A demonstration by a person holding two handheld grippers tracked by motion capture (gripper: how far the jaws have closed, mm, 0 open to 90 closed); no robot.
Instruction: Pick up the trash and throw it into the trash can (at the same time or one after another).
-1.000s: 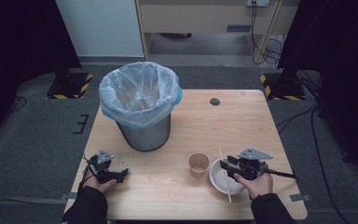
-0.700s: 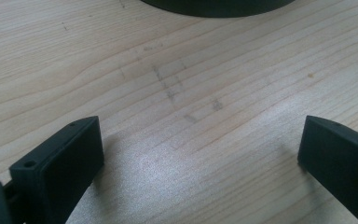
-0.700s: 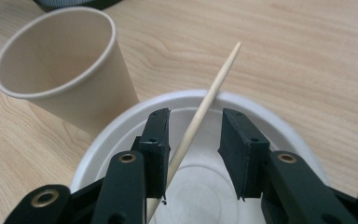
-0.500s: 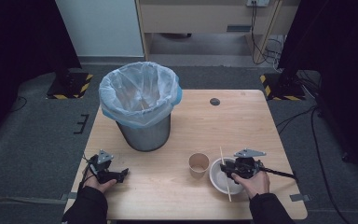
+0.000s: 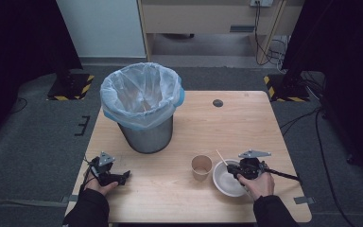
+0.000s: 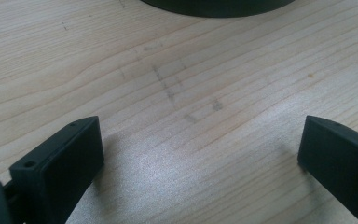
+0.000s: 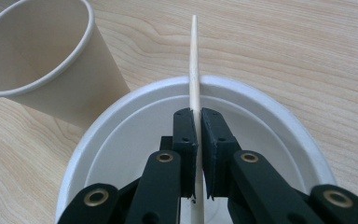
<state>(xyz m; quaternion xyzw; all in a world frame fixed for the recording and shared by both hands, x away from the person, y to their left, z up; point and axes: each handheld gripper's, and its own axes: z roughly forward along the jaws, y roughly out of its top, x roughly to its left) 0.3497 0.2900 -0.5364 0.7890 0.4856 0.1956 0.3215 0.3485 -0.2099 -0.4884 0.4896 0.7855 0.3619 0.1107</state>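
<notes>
A thin wooden stick (image 7: pixel 194 60) lies across a white bowl (image 7: pixel 279 112), its far end (image 5: pixel 221 157) poking out over the rim toward the trash bin. My right gripper (image 7: pixel 198 126) has just been closing and now stands shut on the stick, over the bowl (image 5: pixel 227 182). In the high view the right gripper (image 5: pixel 234 171) is at the front right of the table. A paper cup (image 5: pixel 201 166) stands upright just left of the bowl, close to the jaws (image 7: pixel 42 60). My left gripper (image 5: pixel 123 177) rests on the wood at the front left, open (image 6: pixel 200 149) with nothing between its jaws.
A metal trash bin (image 5: pixel 144 113) lined with a pale blue bag stands at the table's back left; its base (image 6: pixel 214 4) edges into the left gripper view. A small dark disc (image 5: pixel 218 103) lies at the back middle. Cables trail off the right edge.
The right gripper's jaws have closed onto the stick over the bowl. The left hand and gripper have stayed where they were.
</notes>
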